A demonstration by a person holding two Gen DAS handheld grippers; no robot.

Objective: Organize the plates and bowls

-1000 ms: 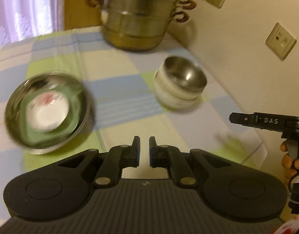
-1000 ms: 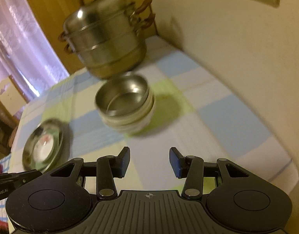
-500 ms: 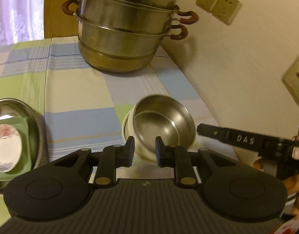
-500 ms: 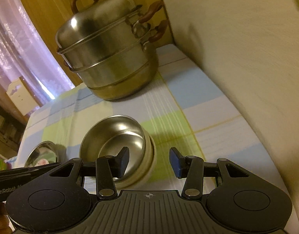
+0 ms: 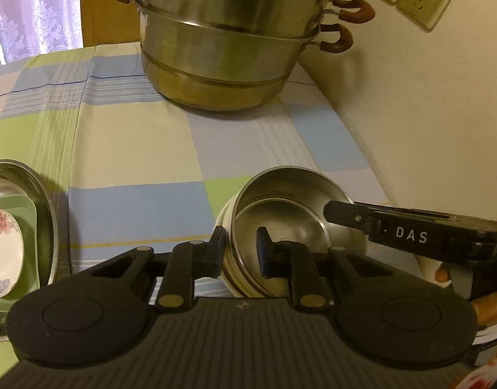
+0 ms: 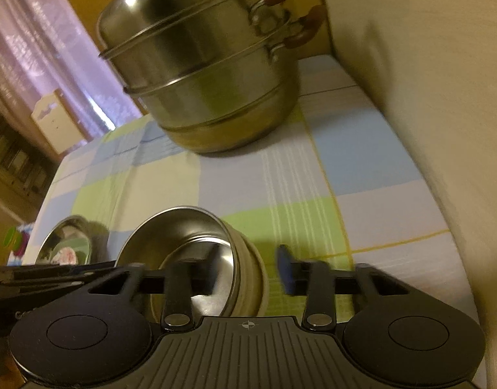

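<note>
Both hand-held grippers, left point(image 5: 240, 249) and right point(image 6: 248, 272), have just closed in, fingers parted, straddling opposite rims of the stacked bowls point(image 5: 281, 223), ready to lift.

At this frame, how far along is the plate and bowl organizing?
Done, it seems: a floral saucer and green plate sit nested in the steel basin, and a steel bowl sits in the cream bowls. In hand: the left gripper and right gripper both straddle that stack's rim, open, one on each side. Left: closing and moving the stack.
</note>
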